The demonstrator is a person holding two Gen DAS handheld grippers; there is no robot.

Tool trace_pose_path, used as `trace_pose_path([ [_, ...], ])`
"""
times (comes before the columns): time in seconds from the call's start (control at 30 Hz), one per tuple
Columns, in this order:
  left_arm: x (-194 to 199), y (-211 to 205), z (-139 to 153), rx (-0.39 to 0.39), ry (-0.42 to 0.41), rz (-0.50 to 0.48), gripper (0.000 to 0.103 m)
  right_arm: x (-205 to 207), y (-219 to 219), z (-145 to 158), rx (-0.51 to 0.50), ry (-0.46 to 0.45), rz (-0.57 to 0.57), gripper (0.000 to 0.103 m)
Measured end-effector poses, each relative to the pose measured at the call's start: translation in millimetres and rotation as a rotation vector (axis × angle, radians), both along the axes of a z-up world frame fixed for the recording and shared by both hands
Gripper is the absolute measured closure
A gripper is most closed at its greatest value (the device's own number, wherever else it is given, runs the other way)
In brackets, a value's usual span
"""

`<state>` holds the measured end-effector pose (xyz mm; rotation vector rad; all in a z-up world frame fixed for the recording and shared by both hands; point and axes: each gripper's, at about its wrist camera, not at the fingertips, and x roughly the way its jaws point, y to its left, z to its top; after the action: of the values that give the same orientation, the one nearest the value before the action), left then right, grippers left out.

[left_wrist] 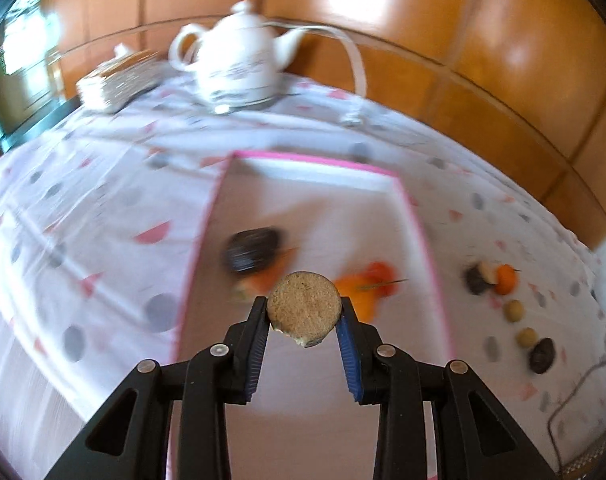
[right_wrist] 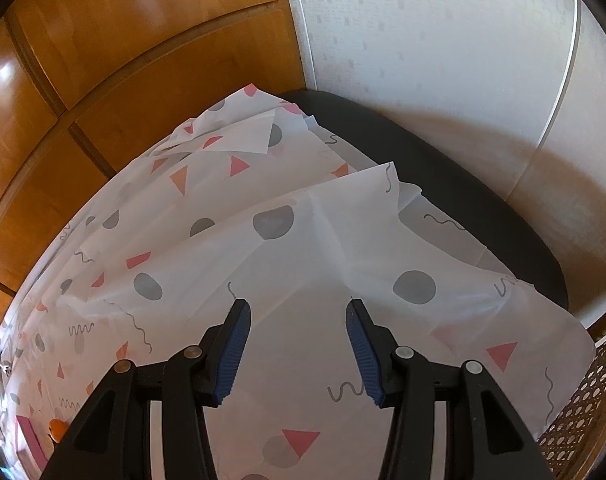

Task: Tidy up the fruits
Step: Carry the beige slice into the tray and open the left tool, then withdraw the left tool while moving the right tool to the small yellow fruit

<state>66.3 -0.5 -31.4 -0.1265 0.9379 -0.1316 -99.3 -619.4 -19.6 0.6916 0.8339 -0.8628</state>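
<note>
Brown round fruit (left_wrist: 305, 307) is clamped in my left hand-held gripper (left_wrist: 304, 312), held above the pink-rimmed tray (left_wrist: 425, 236). Tray holds a dark fruit (left_wrist: 255, 255) and orange ones (left_wrist: 373, 284); more pieces (left_wrist: 515, 312) lie on the worktop cloth (left_wrist: 103, 208) to its right. Right hand-held gripper (right_wrist: 299, 312) hangs part-open, empty, over cloth.

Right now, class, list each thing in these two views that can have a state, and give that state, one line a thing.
Left gripper: shut on a round tan fruit slice, held above the tray.
Right gripper: open, nothing between its fingers.
Pink-edged tray: holds a dark fruit and orange pieces.
Teapot: upright, lid on.
Tablecloth: creased, its edge folded over.
Loose fruits: on the cloth, outside the tray.
</note>
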Motion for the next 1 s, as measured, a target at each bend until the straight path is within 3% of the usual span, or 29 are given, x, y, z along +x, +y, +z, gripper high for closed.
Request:
trace_pose_path([
  [0.1,0,23,-15,-0.012,0.038,0.057,0.069,0,1,0,0.000,0.005,-0.001,0.053],
  [0.33,2,26,-33,0.009,0.064,0.060,0.069,2,3,-2,-0.010,0.029,-0.003,0.053],
  [0.73,-8,22,-32,0.028,0.044,0.058,0.067,13,10,-8,-0.015,0.080,0.050,0.053],
  [1.0,-17,22,-22,0.039,0.010,0.055,0.058,36,33,-9,-0.026,0.083,0.218,0.053],
])
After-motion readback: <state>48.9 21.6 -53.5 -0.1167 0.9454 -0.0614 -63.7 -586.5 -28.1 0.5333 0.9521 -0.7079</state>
